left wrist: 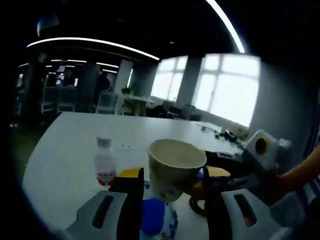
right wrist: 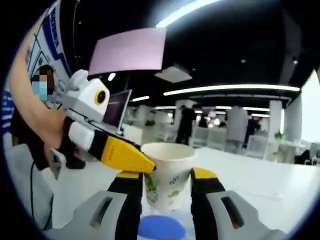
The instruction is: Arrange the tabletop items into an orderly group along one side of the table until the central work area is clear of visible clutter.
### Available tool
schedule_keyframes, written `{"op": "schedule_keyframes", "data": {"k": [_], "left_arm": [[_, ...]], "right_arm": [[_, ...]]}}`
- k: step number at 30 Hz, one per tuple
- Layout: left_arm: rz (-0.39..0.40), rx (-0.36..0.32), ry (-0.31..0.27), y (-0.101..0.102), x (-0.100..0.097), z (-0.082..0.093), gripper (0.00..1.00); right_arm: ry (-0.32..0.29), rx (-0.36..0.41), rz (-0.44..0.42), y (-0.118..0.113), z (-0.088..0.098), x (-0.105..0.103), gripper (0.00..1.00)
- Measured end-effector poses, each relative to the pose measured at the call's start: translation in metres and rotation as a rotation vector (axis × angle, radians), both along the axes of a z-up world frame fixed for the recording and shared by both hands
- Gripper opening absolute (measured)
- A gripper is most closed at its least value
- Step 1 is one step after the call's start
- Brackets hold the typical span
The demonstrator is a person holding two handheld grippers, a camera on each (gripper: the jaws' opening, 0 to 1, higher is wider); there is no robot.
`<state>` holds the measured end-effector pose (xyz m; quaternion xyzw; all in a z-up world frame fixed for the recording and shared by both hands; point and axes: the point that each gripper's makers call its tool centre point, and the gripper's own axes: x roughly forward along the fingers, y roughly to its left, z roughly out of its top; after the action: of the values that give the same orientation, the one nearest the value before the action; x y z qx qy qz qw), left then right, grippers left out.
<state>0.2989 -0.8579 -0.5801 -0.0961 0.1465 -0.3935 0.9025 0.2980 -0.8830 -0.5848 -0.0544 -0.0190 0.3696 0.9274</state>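
A pale paper cup (left wrist: 176, 167) with a green and blue print stands upright between my left gripper's (left wrist: 174, 175) jaws, with a narrow gap on each side. In the right gripper view the same cup (right wrist: 167, 177) fills the space between my right gripper's (right wrist: 166, 175) jaws, which are shut on its sides. My left gripper reaches in from the left there, and its yellow finger (right wrist: 127, 155) touches the cup's rim. Just below the cup lies a round blue cap (left wrist: 152, 216), also visible as the blue cap (right wrist: 160, 227).
A small white bottle with a red label (left wrist: 105, 167) stands on the white table (left wrist: 65, 150), left of the cup. A dark ring-shaped item (left wrist: 197, 205) lies to the right. A person's arm (right wrist: 30, 100) and an open laptop (right wrist: 117, 110) are close by.
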Motion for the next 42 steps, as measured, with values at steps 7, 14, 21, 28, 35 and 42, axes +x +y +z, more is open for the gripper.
{"op": "schedule_keyframes", "data": {"k": [7,14,21,28,35,42], "left_arm": [[0.013,0.005,0.030,0.011,-0.011,-0.014,0.45],[0.030,-0.013,0.063,0.023,-0.017,-0.026,0.45],[0.067,-0.027,0.085,0.043,-0.027,-0.031,0.46],[0.107,-0.012,0.109,0.065,-0.037,-0.040,0.46],[0.150,-0.006,0.136,0.083,-0.041,-0.049,0.46],[0.169,-0.010,0.153,0.091,-0.043,-0.055,0.46]], "right_arm": [[0.014,0.016,-0.043,-0.010,-0.001,0.017,0.34],[0.040,0.041,-0.070,-0.013,-0.010,0.036,0.34],[0.072,0.061,-0.102,-0.015,-0.026,0.061,0.34],[0.088,0.075,-0.117,-0.012,-0.039,0.081,0.34],[0.104,0.074,-0.123,-0.007,-0.053,0.100,0.34],[0.123,0.083,-0.135,-0.006,-0.068,0.114,0.34]]}}
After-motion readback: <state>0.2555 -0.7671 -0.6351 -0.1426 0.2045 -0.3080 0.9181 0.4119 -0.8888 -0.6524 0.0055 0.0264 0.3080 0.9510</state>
